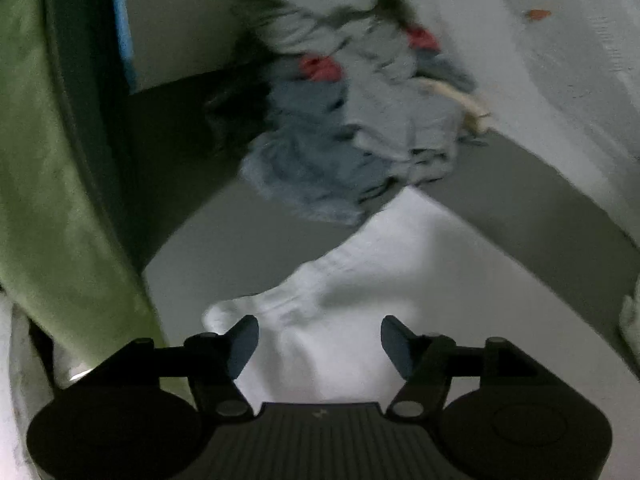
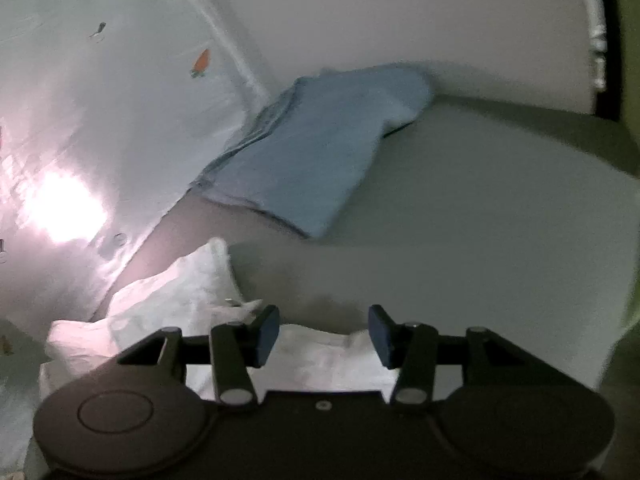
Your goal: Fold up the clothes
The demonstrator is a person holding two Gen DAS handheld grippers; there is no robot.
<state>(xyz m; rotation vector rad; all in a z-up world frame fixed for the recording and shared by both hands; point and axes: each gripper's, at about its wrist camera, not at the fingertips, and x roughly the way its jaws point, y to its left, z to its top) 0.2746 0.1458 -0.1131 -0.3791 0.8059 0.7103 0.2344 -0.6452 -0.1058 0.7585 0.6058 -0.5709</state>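
Two hand-held grippers appear, each seen from its own wrist camera above a grey bench. The left gripper (image 1: 319, 334) has its jaws spread wide and released, with nothing between them; beneath and just ahead of them lies a white garment (image 1: 360, 300), stretched across the grey bench (image 1: 224, 236) toward a crumpled pile of clothes (image 1: 340, 120). The pile, blurred, shows grey and blue fabric with red patches, and it rests at the far end of the bench against a pale wall covering (image 1: 540, 60) bearing a small orange mark. A green fabric (image 1: 48, 184) hangs at the left edge of that view.

The right gripper (image 2: 324, 330) likewise has its jaws apart and grasps nothing. White cloth (image 2: 176, 292) lies bunched below and to the left of its fingers, partly hidden by the gripper body; whether it touches the fingers cannot be told. Farther along the bench (image 2: 480, 208) lies a light blue garment (image 2: 312, 152), flattened, with one edge against the pale sheet (image 2: 120, 100), which carries a small carrot motif (image 2: 201, 62).
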